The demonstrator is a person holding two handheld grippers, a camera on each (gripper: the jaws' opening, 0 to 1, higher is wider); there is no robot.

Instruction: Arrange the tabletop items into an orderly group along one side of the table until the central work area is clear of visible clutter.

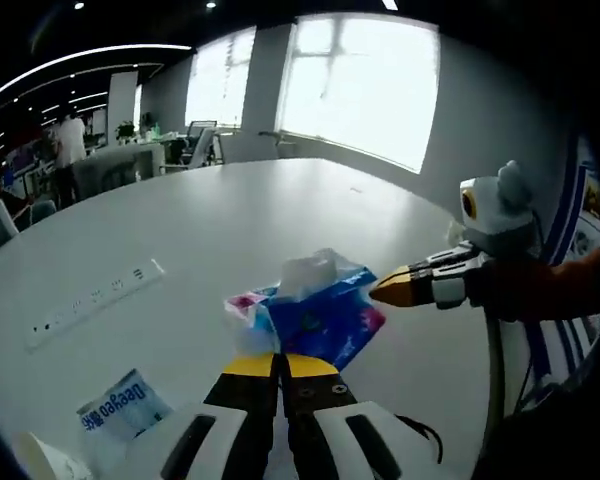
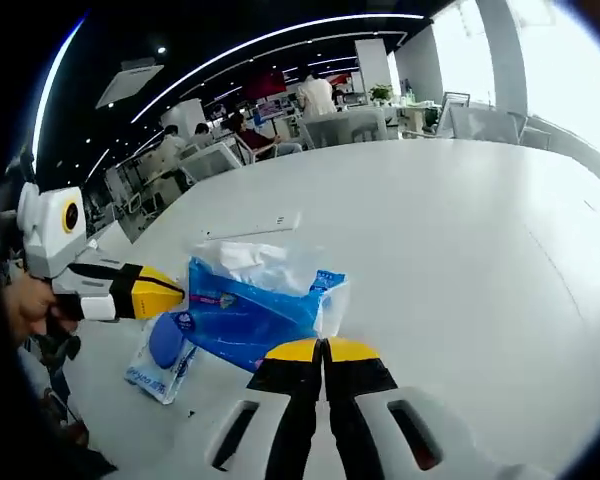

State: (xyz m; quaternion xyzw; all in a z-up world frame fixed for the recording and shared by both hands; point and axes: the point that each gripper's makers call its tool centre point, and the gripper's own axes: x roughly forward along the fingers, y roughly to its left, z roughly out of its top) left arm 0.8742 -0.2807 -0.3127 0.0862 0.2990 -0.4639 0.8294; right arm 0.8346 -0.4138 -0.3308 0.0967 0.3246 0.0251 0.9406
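A blue tissue pack (image 1: 320, 318) with white tissue sticking out of its top lies on the white table (image 1: 240, 220). My left gripper (image 1: 280, 362) is shut, and its yellow tips rest against the pack's near edge. My right gripper (image 1: 392, 290) enters from the right with its yellow tip at the pack's other end. In the right gripper view the same pack (image 2: 248, 308) lies just beyond my shut right gripper (image 2: 322, 350), while the left gripper (image 2: 165, 292) meets the pack's left end. I cannot tell whether either one pinches the wrap.
A small blue-and-white wipes packet (image 1: 125, 408) lies near the table's edge, and it also lies beside the pack (image 2: 162, 368) in the right gripper view. A white power strip (image 1: 95, 300) is set in the tabletop. Desks, chairs and people stand beyond the table.
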